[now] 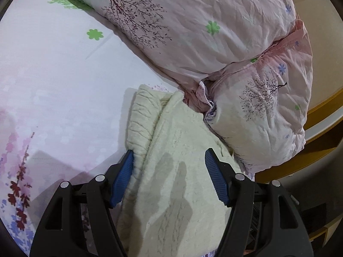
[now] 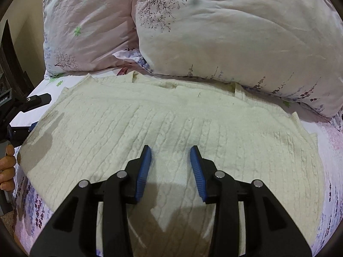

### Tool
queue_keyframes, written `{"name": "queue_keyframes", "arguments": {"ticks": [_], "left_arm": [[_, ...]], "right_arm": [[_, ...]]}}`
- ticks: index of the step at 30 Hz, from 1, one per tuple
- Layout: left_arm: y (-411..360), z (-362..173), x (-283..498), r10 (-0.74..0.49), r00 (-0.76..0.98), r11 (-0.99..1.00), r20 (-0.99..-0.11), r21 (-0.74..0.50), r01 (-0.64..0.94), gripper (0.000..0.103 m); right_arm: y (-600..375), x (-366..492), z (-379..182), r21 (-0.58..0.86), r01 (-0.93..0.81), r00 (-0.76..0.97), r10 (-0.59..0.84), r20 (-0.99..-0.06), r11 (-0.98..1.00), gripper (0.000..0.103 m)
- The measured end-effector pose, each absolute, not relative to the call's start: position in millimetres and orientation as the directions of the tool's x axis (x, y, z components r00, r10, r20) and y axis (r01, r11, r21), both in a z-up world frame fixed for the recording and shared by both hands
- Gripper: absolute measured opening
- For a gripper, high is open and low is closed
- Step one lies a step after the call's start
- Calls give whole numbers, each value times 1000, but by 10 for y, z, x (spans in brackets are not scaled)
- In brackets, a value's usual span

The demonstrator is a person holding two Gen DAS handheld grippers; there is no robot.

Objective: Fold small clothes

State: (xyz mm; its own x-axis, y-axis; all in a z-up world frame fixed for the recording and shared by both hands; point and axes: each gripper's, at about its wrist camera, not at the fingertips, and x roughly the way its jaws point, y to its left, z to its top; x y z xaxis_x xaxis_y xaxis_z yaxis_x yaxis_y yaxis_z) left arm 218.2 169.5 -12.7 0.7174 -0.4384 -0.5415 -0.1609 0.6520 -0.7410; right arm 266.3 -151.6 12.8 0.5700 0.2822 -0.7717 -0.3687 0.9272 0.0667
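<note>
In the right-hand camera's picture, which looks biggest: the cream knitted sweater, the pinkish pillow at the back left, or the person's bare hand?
1. Cream knitted sweater
2. Pinkish pillow, though it lies farther away
3. Bare hand, only partly in view

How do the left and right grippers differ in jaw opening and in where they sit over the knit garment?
The left gripper is spread wider than the right gripper. The left gripper sits at the edge of the cream sweater, one finger beside a folded-over ribbed part, while the right gripper sits over the sweater's middle. Both are open, have blue ribbed pads, and hold nothing.
</note>
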Motion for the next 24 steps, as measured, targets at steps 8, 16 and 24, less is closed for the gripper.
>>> {"name": "queue_keyframes", "arguments": {"ticks": [8,16,24], "left_arm": [[1656,-151,2228,-465,703,629,-538,-760,-165,55],[1557,-112,2257,-435,674,695,-598,-698,-172,29],[1468,123,2230,-481,716,649,-507,-754,-98,13]], "right_arm": [[-1522,2655,130,75,-364,569,285,-771,928,39],[-1525,2652,132,73,-362,573,283,-769,929,40],[-1594,2663,168,114,-361,557,312,-770,925,41]]}}
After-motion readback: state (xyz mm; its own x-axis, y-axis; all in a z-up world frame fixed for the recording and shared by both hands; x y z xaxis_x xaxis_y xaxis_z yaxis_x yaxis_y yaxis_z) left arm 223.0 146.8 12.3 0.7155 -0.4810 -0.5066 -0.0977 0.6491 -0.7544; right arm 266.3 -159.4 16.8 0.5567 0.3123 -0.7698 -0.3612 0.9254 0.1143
